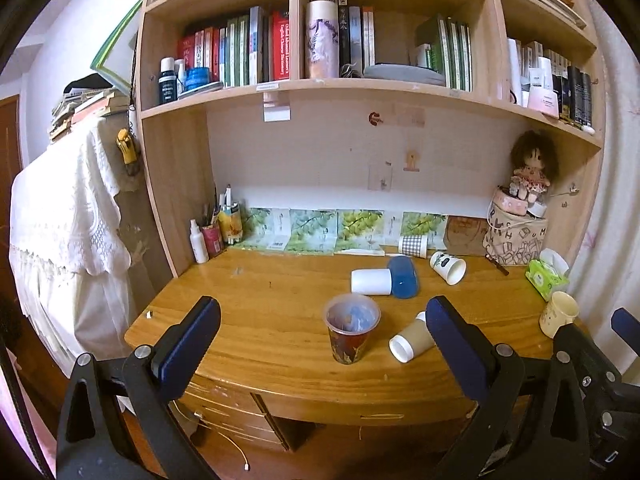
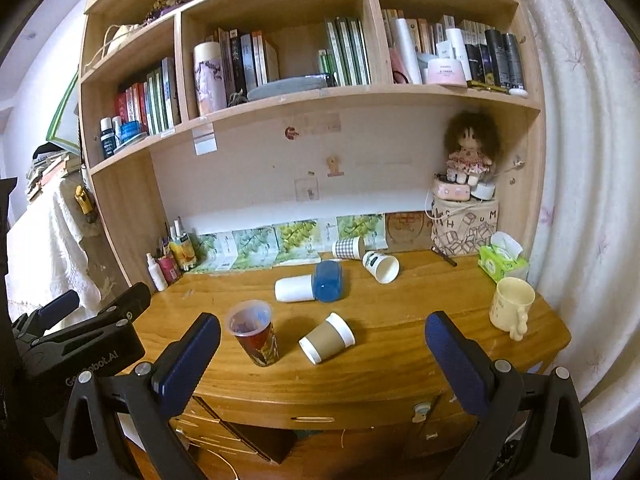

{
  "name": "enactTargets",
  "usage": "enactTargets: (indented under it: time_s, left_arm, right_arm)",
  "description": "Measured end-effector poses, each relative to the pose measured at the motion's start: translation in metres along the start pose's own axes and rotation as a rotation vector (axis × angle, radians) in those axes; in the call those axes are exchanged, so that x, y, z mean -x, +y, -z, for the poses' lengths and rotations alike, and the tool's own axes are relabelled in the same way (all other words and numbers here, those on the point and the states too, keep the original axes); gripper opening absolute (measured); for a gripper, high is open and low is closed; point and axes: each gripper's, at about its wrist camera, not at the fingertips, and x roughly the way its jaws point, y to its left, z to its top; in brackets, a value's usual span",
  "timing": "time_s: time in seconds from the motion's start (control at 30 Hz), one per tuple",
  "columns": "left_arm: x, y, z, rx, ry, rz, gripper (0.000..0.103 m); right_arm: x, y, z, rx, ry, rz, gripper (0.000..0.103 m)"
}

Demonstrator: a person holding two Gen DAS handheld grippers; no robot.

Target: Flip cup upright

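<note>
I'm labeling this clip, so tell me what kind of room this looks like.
Most likely a home study or bedroom corner. A wooden desk sits under built-in shelves packed with books, a rag doll is perched at the back right, and a tissue box and several tipped-over cups lie on the desk.

Wooden desk (image 2: 400,364) carried an upright red printed cup (image 2: 254,334) near front, brown-sleeved paper cup (image 2: 326,338) on its side beside it, white cup (image 2: 294,289) and blue case (image 2: 329,281) lying mid-desk, two tipped cups (image 2: 380,266) farther back, cream mug (image 2: 511,307) and tissue box (image 2: 502,262) right, bottles (image 2: 170,262) far left.
</note>
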Motion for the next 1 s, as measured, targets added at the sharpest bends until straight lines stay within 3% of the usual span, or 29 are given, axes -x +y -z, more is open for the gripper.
enactTargets:
  time_s: [1.0]
  left_arm:
    - [0.014,-0.029,0.001,-0.041,-0.039,-0.009,0.103]
  right_arm:
    - [0.004,-0.016,0.001,0.004,-0.004,-0.028,0.102]
